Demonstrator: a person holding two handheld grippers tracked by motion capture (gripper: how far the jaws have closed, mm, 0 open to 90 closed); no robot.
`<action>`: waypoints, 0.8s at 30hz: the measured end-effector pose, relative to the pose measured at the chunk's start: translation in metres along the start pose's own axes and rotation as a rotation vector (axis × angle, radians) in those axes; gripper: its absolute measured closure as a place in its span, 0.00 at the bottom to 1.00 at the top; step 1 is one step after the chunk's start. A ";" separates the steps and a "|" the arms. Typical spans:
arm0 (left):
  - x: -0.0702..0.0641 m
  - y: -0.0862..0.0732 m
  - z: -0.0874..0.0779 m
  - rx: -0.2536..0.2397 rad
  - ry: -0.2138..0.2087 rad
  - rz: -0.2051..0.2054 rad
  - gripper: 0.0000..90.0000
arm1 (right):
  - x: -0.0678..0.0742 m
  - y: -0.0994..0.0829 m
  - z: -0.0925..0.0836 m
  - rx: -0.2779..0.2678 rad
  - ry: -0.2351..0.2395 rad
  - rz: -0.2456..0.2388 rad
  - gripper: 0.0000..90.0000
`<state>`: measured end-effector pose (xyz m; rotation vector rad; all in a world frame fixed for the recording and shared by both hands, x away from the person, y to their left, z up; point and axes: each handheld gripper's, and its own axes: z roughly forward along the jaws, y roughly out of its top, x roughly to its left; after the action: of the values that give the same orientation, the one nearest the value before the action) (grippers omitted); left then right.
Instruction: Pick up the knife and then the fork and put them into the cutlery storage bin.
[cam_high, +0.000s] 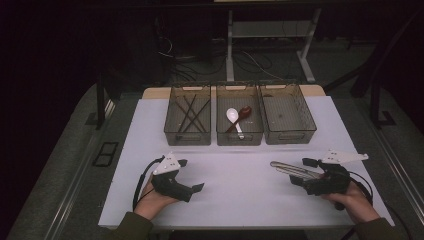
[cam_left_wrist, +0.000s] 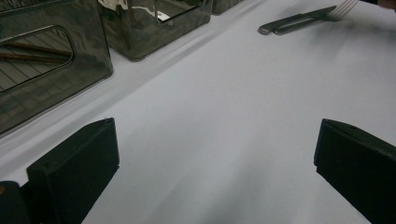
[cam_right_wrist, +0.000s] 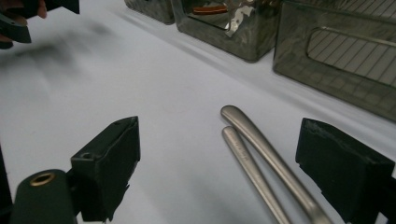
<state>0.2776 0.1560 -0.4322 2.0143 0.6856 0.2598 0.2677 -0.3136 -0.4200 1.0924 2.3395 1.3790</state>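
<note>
The right gripper (cam_high: 312, 170) stands at the right of the counter (cam_high: 240, 200) with its jaws wide apart around two metal cutlery handles (cam_right_wrist: 261, 154) that lie side by side, close together or touching. At least one is a fork, since tines (cam_left_wrist: 343, 7) show at the far end in the left gripper view. Neither jaw presses on the metal yet. The left gripper (cam_high: 192, 175) rests well apart at the left, its jaws wide and empty over bare white surface.

Three tinted bins stand beyond: the left bin (cam_high: 187, 135) holds chopsticks (cam_high: 190, 112), the middle bin (cam_high: 239, 137) a white spoon (cam_high: 232, 117) and a reddish-brown spoon (cam_high: 244, 114), and the right bin (cam_high: 287, 135) looks empty.

The main risk is that both handles sit between the jaws, so closing would likely pinch the pair rather than one piece. Smooth, rounded metal may also slide or twist out of flat pads, and a low grip could scrape the counter. A piece held at one end could swing and strike a bin wall.
</note>
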 end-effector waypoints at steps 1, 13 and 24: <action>0.000 0.000 0.000 -0.001 -0.001 -0.002 0.00 | -0.001 0.001 -0.001 0.004 -0.009 -0.009 0.15; 0.000 -0.001 0.002 0.007 -0.018 0.002 0.00 | -0.022 0.010 -0.015 0.048 -0.031 -0.045 0.15; 0.000 -0.002 0.003 0.012 -0.022 0.003 0.00 | -0.049 0.011 -0.025 0.045 -0.038 -0.004 0.16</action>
<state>0.2779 0.1544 -0.4350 2.0270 0.6714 0.2354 0.2945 -0.3604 -0.4059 1.1160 2.3547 1.2986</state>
